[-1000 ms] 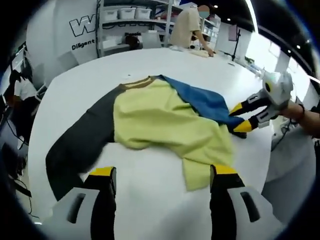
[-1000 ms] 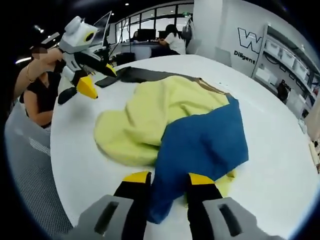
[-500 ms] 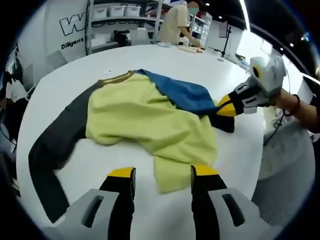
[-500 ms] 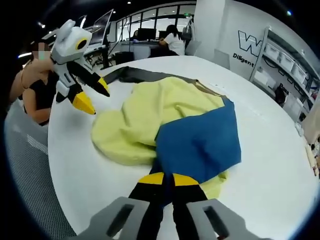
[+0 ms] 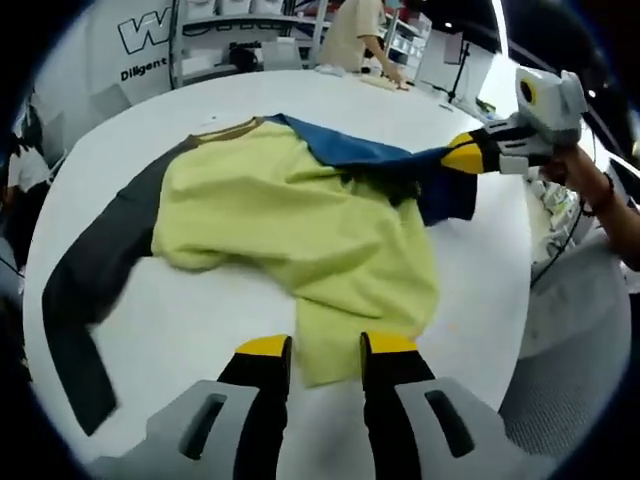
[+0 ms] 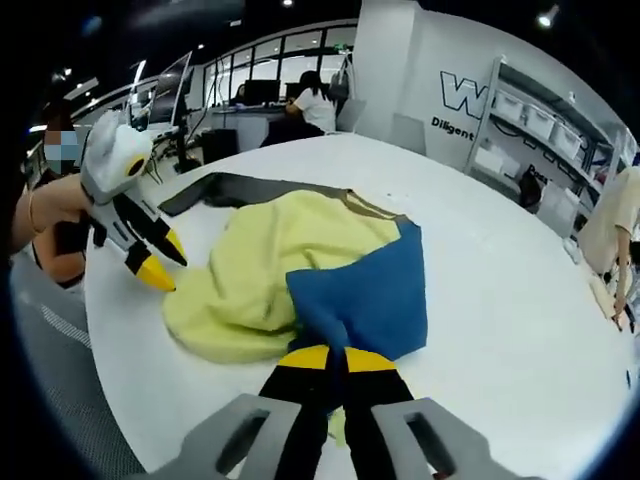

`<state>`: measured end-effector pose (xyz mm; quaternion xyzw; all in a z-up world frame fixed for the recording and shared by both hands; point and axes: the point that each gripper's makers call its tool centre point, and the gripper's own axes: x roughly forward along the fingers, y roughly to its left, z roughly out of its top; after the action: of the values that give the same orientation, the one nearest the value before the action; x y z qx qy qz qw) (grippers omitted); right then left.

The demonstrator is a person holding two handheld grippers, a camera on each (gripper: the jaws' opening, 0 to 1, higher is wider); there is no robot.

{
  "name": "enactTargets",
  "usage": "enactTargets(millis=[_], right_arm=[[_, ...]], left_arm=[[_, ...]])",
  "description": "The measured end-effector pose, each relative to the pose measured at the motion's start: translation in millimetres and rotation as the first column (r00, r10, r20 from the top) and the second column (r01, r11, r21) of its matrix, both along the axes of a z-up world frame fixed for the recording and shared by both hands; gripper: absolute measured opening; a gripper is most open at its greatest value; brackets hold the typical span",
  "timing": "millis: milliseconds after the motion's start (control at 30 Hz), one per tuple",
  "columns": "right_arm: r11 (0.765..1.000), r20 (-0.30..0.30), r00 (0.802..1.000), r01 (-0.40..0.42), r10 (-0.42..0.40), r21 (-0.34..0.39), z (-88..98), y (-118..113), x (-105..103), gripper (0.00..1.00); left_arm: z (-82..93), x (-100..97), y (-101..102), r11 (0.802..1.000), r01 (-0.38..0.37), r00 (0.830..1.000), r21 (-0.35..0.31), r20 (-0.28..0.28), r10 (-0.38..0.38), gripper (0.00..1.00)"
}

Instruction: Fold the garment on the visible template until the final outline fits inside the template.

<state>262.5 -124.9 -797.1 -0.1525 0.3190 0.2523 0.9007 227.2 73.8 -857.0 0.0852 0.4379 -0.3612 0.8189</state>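
Note:
A garment with a yellow body (image 5: 290, 215), a dark grey sleeve (image 5: 90, 280) and a blue sleeve (image 5: 380, 160) lies crumpled on the white table (image 5: 200, 320). My left gripper (image 5: 326, 347) is open but narrow, its jaws on either side of the yellow hem at the near edge. My right gripper (image 5: 462, 157) is shut on the blue sleeve's end and holds it raised off the table. In the right gripper view, my right gripper (image 6: 335, 358) pinches the blue sleeve (image 6: 365, 295), which lies over the yellow body (image 6: 260, 270). The left gripper (image 6: 160, 258) sits at the yellow edge.
The round table (image 6: 500, 300) curves away near both grippers. Shelves with white bins (image 5: 230, 10) and a person (image 5: 360, 40) at another table stand behind it. Another person (image 6: 315, 100) sits at desks in the distance.
My right gripper shut on the blue sleeve and lifted it. My left gripper's jaws narrowed from wide open around the yellow hem.

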Motion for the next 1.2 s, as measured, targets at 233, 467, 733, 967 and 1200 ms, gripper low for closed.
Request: enactTargets(millis=[233, 467, 733, 967, 1200], right_arm=[[0.997, 0.04, 0.996, 0.081, -0.08, -0.019, 17.5, -33, 26, 0.0], [0.986, 0.055, 0.985, 0.165, -0.164, -0.008, 29.5, -67, 49, 0.0], [0.968, 0.061, 0.967, 0.249, -0.246, -0.033, 28.9, -102, 60, 0.0], [0.955, 0.051, 0.957, 0.29, -0.287, -0.066, 22.5, -124, 65, 0.0], [0.939, 0.056, 0.944, 0.328, -0.324, -0.101, 18.9, -145, 74, 0.0]], left_arm=[[-3.6, -4.4, -5, 1.0, 0.009, 1.0, 0.014, -0.004, -0.009, 0.23], [-6.1, -4.9, -3, 0.998, 0.015, 0.999, 0.062, 0.041, -0.018, 0.18], [-9.7, -5.5, 0, 0.996, 0.042, 0.997, 0.08, 0.062, -0.047, 0.01], [-9.2, -12.1, 1, 0.997, 0.032, 0.998, 0.07, 0.044, -0.035, 0.01], [-4.9, -25.5, 5, 0.998, 0.041, 0.999, 0.049, 0.023, -0.042, 0.01]])
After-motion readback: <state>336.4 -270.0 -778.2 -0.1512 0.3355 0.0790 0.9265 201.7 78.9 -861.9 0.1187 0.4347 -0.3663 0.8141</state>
